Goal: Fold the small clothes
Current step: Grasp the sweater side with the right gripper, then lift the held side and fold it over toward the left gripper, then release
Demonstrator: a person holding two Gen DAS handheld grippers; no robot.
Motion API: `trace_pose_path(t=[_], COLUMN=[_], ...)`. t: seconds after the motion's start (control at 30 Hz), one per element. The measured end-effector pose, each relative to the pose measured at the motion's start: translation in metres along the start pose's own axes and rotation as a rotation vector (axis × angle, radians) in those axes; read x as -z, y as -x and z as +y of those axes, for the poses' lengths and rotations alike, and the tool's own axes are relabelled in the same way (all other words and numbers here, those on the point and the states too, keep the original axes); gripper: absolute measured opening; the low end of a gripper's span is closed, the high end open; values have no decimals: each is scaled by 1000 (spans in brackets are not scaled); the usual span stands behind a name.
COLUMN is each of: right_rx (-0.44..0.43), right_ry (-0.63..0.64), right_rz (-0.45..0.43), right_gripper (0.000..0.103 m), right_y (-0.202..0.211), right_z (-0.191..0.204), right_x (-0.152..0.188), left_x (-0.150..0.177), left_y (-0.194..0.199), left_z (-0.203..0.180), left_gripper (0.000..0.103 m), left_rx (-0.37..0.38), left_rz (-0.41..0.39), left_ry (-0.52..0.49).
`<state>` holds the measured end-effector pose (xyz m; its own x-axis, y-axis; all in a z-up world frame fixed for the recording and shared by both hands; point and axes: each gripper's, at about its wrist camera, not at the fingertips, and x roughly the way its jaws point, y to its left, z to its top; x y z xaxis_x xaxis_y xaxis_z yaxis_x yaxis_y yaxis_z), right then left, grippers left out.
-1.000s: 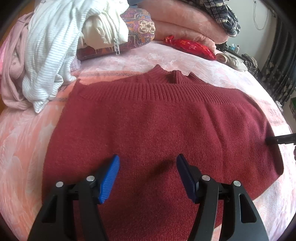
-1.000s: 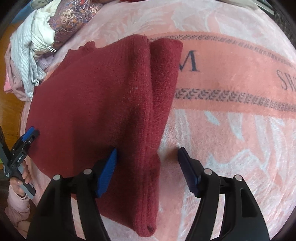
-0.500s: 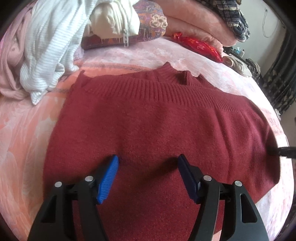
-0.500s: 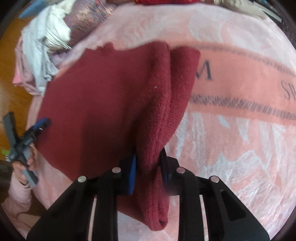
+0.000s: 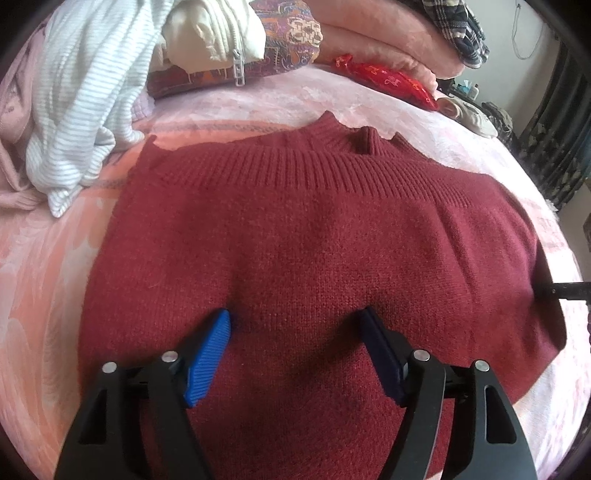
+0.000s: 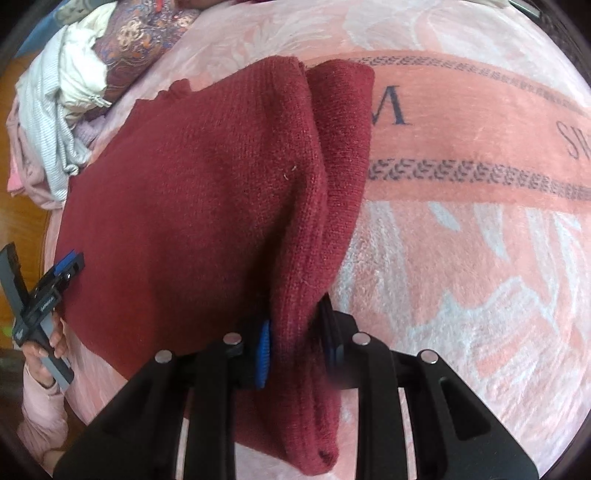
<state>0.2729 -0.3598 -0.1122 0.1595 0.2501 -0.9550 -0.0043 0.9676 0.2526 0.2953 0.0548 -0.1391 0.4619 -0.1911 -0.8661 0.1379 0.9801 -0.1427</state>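
A dark red knit sweater lies spread on the pink blanket, its ribbed hem and collar at the far side. My left gripper is open, its blue pads low over the near part of the sweater. In the right wrist view the sweater has a folded-in sleeve along its right edge. My right gripper is shut on that thick folded edge and lifts it a little. The left gripper also shows in the right wrist view at the sweater's left edge.
A pile of clothes with a striped white garment lies at the far left. A patterned cushion, a red pouch and folded pink blankets lie beyond. The pink blanket stretches right of the sweater.
My right gripper closed on the sweater's folded right edge and raised it slightly. My left gripper moved down and forward over the sweater, staying open.
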Motion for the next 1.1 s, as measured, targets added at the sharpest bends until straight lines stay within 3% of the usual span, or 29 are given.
trace_pose_path(t=[0.47,0.57,0.8,0.97,1.1], right_rx=[144,136,118,98,59], right_ry=[-26,-39,23,102,142], right_rz=[18,11,-21,-24,-15], right_gripper=[21,20,20,20,20], right_y=[20,26,50,46,35], right_z=[43,51,107,162,199], right_x=[-17,-20,-24,-23,-24], left_x=[-15,-20,-21,-18,-18], left_y=[18,-7,12,28,35], left_z=[26,36,39,45,55], left_gripper=[68,69,66,66,66], left_rx=[46,62,78,39,70], left_rz=[-22,43,35,-3,-16], left_ry=[66,77,108,80,102])
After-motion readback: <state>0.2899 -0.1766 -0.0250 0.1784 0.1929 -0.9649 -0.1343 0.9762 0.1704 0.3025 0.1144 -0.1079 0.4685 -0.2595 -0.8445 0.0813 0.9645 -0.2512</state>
